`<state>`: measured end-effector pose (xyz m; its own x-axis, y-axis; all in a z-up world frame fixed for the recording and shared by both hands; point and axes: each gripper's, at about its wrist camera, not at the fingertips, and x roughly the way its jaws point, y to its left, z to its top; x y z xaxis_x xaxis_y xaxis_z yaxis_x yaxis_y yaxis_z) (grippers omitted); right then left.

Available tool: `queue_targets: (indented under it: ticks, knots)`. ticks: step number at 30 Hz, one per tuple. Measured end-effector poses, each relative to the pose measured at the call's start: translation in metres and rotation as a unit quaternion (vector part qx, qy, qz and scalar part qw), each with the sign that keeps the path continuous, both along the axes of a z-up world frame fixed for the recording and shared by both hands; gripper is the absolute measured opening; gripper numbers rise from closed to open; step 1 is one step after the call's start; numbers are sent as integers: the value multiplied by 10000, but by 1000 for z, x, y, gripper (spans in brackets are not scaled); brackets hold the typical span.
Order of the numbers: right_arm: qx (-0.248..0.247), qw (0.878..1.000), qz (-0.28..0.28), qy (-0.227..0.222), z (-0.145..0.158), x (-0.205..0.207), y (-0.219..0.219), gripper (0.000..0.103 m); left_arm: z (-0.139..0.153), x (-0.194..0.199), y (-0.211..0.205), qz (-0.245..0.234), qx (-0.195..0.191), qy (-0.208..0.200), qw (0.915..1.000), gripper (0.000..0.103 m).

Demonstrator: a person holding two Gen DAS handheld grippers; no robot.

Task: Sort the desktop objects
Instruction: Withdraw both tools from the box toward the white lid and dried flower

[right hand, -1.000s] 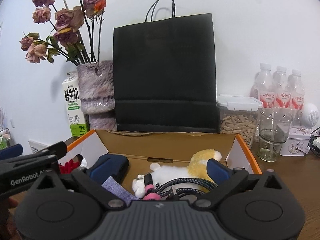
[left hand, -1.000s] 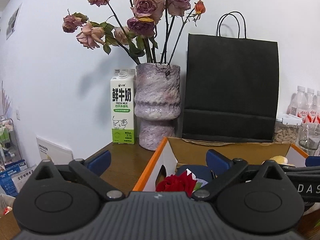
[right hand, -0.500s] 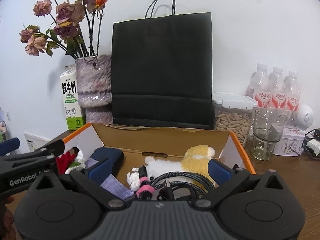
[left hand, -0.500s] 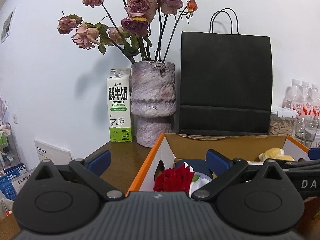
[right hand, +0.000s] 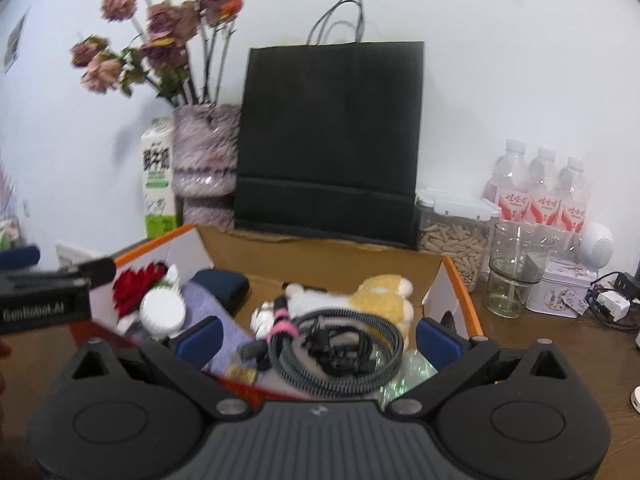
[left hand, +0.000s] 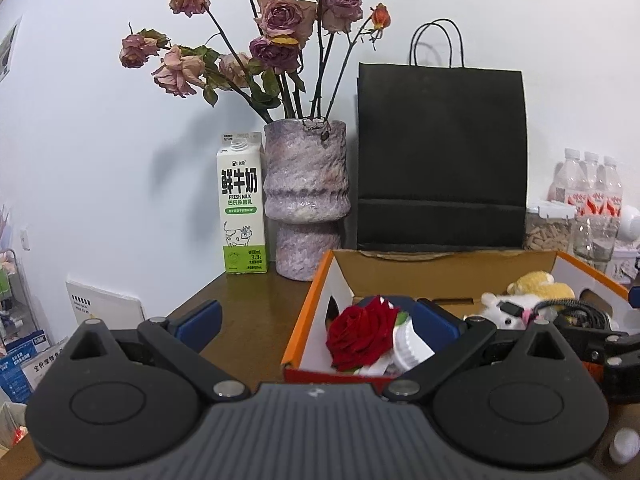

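**A:** Where do the things to sort sit, relative to the two tools?

**B:** All in the open orange-edged cardboard box [right hand: 320, 256] on the table [left hand: 256, 312]. The coiled braided cable [right hand: 336, 344] with its pink tie lies directly ahead of the right hand-held gripper [right hand: 318, 338], just past its blue fingertips [right hand: 200, 336] and roughly centred between them. Beyond it, touching it or nearly so, lies the plush toy [right hand: 380, 300].

**A:** And its long axis?

**B:** The coil is a flattened oval, stretched left to right across the gripper's line of approach, so the jaws would have to span the short way, front to back, or pinch one strand of the loop.

**A:** What about the left side?

**B:** The left hand-held gripper [left hand: 318, 316] straddles the box's left wall: one finger outside over the table, the other inside. The red rose [left hand: 362, 336] and a white ribbed cap [left hand: 410, 344] lie between them, near the inner finger.

**A:** Jaw state?

**B:** Both stand wide apart, and neither holds anything.

**A:** So which hand goes for what?

**B:** My judgement: the right is nearer the cable, the left nearer the rose. The right view is blurred, so whether the cable rests on the purple cloth [right hand: 212, 316] I cannot tell.
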<state>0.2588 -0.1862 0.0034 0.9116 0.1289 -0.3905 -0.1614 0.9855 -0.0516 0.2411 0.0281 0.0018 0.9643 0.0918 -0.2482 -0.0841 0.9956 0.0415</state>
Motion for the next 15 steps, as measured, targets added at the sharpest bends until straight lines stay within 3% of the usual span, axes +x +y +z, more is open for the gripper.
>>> queue_targets:
  ticks: [8,15]
  knots:
    - [-74,9998,171,17,-6,-32,-3,103,-9,-18,8,-159,120,336,9992,103]
    - [-142,9991,269,308,-18,-50,-7,103,-17,-29,11,-363,135,700,9968,103]
